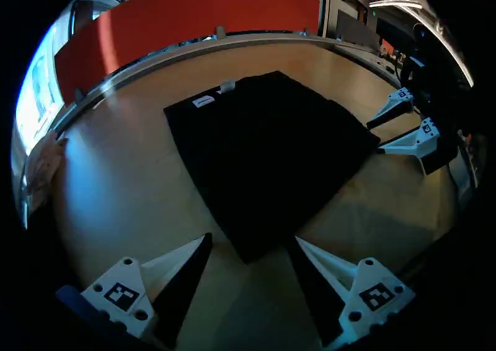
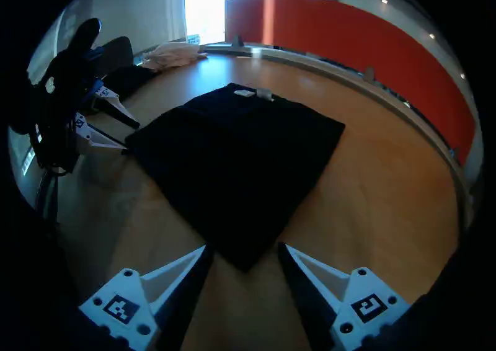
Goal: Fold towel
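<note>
Wooden table [image 1: 124, 183] spreads ahead of both your grippers, with a red partition [image 1: 186, 16] beyond its far edge. The black towel [image 1: 266, 159] lies flat on it, seemingly doubled over; dark on dark, hard to tell. One corner points in between the spread fingers of your left gripper [image 1: 251, 242], not pinched. Your right gripper [image 2: 245, 248] stands likewise open at another corner. Small white tag [image 1: 203, 102] sits at the towel's far end.
</note>
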